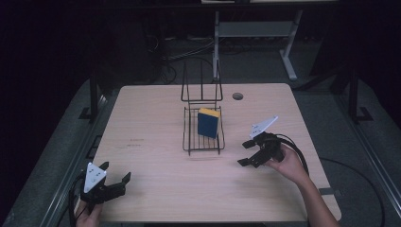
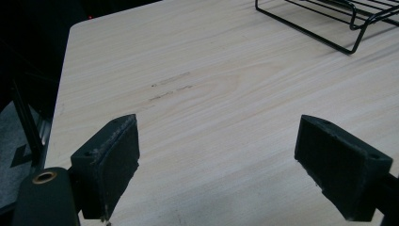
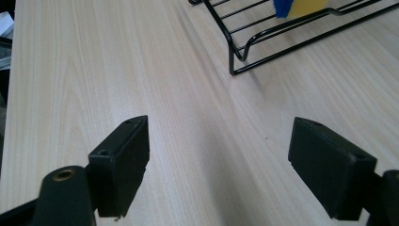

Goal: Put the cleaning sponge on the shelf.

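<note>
The right gripper (image 1: 247, 152) hovers over bare table (image 1: 156, 189) with its jaws spread wide and nothing between them — the blue-and-yellow sponge (image 1: 208, 122) leans inside the wire rack (image 1: 203, 150) just ahead of it. The left gripper (image 1: 116, 177) — also spread, empty — sits well apart from the rack.

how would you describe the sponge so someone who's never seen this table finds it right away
Start at the pale wooden table and find the black wire rack near its middle, toward the far edge. The sponge stands tilted inside that rack, toward its right side. It is the one coloured thing there: a dark blue face with a yellow layer along its top and right edge.
</note>
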A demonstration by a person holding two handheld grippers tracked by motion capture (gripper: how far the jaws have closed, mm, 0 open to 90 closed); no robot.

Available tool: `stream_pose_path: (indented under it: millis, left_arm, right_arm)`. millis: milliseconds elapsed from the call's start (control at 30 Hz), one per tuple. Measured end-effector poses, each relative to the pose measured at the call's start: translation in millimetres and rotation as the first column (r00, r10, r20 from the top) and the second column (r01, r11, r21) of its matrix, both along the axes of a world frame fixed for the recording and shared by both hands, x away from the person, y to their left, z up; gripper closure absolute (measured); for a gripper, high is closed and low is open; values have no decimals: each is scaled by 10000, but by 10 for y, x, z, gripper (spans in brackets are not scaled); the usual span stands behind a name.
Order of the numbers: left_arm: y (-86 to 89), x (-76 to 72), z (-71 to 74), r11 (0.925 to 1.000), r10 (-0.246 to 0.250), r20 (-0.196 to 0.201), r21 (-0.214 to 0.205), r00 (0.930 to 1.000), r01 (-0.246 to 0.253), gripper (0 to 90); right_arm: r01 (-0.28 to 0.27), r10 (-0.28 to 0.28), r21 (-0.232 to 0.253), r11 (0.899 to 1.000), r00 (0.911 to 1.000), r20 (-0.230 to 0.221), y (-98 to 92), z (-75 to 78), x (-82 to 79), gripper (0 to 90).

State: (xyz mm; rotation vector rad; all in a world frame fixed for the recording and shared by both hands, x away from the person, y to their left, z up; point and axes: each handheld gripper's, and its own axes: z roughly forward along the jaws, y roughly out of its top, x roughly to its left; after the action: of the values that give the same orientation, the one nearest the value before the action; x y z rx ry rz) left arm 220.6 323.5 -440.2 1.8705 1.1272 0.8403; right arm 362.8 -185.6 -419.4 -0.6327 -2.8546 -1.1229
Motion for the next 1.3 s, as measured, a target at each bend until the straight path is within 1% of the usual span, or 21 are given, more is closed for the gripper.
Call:
stream_pose_path:
  millis: [67, 100, 133, 167, 267, 300, 367, 433, 500, 667, 700, 767, 933, 1000, 1100, 1200, 1300]
  left_arm:
    - [0, 0, -1, 10000, 4, -22, -3, 10000, -4, 139]
    - [-1, 0, -2, 10000, 11, -14, -16, 10000, -11, 139]
    - [-1, -1, -1, 10000, 7, -12, -14, 10000, -7, 139]
    - [0, -1, 0, 10000, -4, -11, 6, 10000, 4, 139]
    - [-1, -4, 2, 10000, 12, 10, -3, 10000, -12, 139]
    - [1, -3, 1, 10000, 14, -1, -1, 10000, -14, 139]
    - [2, -4, 1, 10000, 20, -37, -2, 10000, -20, 139]
    - [0, -3, 1, 10000, 9, -3, -1, 10000, -9, 139]
    - [-2, -4, 3, 10000, -7, -15, 20, 10000, 7, 139]
    - [-5, -4, -1, 10000, 2, -2, -11, 10000, -2, 139]
    - [-4, -5, 0, 10000, 3, -19, 3, 10000, -3, 139]
    - [-4, -2, -5, 10000, 10, -34, -3, 10000, -10, 139]
    - [-6, -2, -6, 10000, -23, -68, 21, 10000, 23, 139]
    - [-1, -1, -7, 10000, -16, -82, 56, 10000, 17, 139]
    - [7, -2, -11, 10000, 40, -87, -31, 10000, -40, 139]
    - [8, -6, -12, 10000, 47, -73, -3, 10000, -47, 139]
    - [6, -7, -16, 10000, 60, -110, -9, 9999, -60, 139]
  right_arm:
    - [-3, 3, -2, 10000, 10000, -35, -3, 1, -25, 203]
    - [-60, 60, -29, 10000, 10000, 68, -8, -1, -44, 203]
    - [-29, 29, -38, 10000, 10000, 13, -9, 1, -56, 203]
    - [-77, 78, -63, 10000, 9999, 79, -15, -3, -61, 203]
    - [-53, 54, -96, 9999, 10000, 39, -26, -15, -92, 199]
    - [-59, 61, -140, 9999, 9999, 96, -37, -21, -114, 199]
    - [-13, 13, -95, 10000, 10000, 57, -44, -25, -132, 200]
    - [-11, 12, -149, 9999, 10000, 95, -57, -30, -156, 199]
    - [25, -24, -68, 10000, 10000, 94, -70, -32, -186, 199]
    - [59, -53, -244, 9997, 9997, 223, -97, -53, -249, 199]
    - [77, -74, -193, 9998, 9999, 149, -107, -59, -260, 200]
    - [96, -92, -174, 9998, 9996, 261, -131, -65, -279, 200]
    - [241, -239, -97, 9997, 9994, 232, -195, -66, -335, 199]
    - [264, -262, -88, 9996, 9993, 252, -229, -75, -382, 199]
    - [296, -293, -95, 9995, 9991, 318, -266, -84, -429, 199]
    - [382, -384, 71, 9992, 9988, 305, -302, -99, -469, 199]
    - [465, -467, 63, 9989, 9983, 360, -340, -120, -517, 199]
